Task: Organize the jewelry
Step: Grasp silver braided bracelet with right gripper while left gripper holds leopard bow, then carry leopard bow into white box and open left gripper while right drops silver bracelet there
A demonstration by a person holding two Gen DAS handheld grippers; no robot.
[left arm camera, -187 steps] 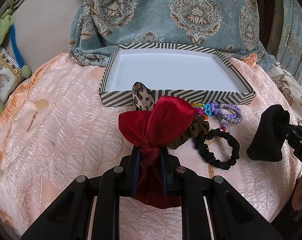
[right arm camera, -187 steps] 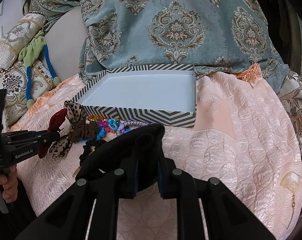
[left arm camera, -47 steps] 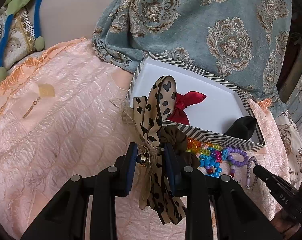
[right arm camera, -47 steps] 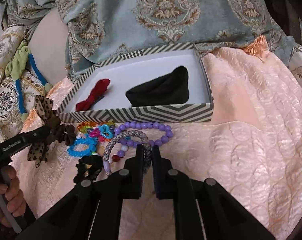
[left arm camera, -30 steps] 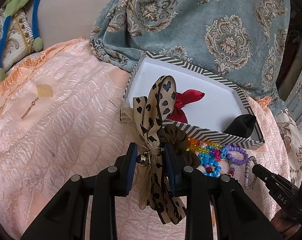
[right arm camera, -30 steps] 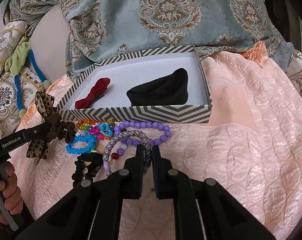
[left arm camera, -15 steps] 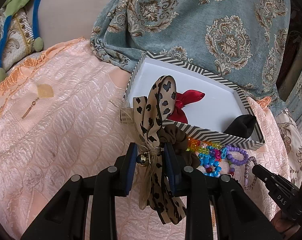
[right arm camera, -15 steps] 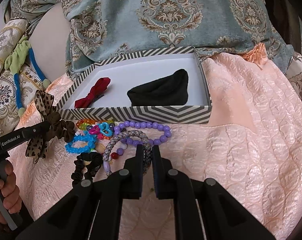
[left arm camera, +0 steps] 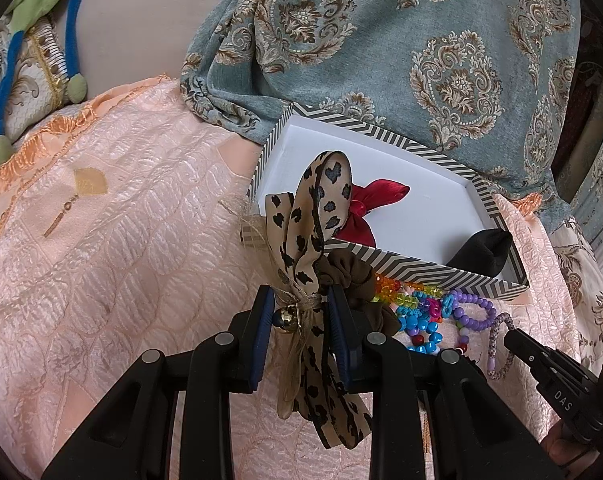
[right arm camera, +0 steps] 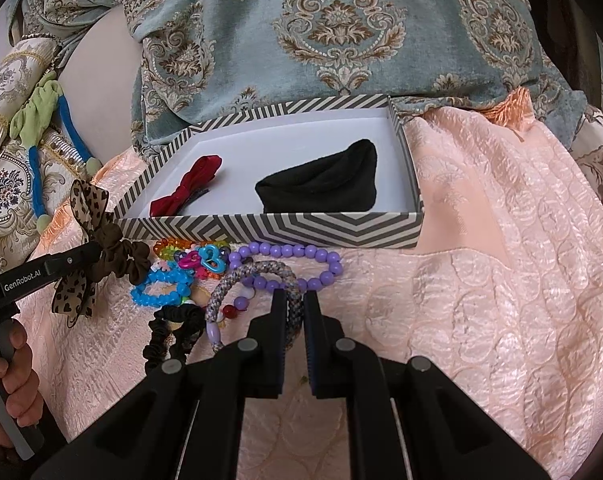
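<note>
Left gripper (left arm camera: pixel 301 312) is clamping its jaws on the knot of the leopard-print bow (left arm camera: pixel 313 216), which is standing up in front of the striped box (left arm camera: pixel 429 270) at its near-left corner; the bow's tails are hanging down between the fingers. A brown scrunchie (left arm camera: pixel 349 276) is bunching against the bow just short of the box's near wall; whether it is caught in the jaws too is hard to tell.

Right gripper (right arm camera: pixel 292 304) is pinching a braided grey-lilac bracelet (right arm camera: pixel 257 276) with jaws nearly together, in front of the box's near wall.

Loose pile lying between grippers and box on the peach quilted cover (right arm camera: pixel 501 280): black scrunchie (right arm camera: pixel 173 328) nearest, blue bead bracelet (right arm camera: pixel 161 288), purple bead bracelet (right arm camera: pixel 293 256), and bright plastic links (right arm camera: pixel 199 258) closest to the box wall.

Inside the box: red satin bow (right arm camera: pixel 189 188) sitting at the left, black fabric piece (right arm camera: pixel 325 188) at the right, on the white floor.

Behind the box, teal patterned fabric (right arm camera: pixel 333 28) is draping down to its far rim.
</note>
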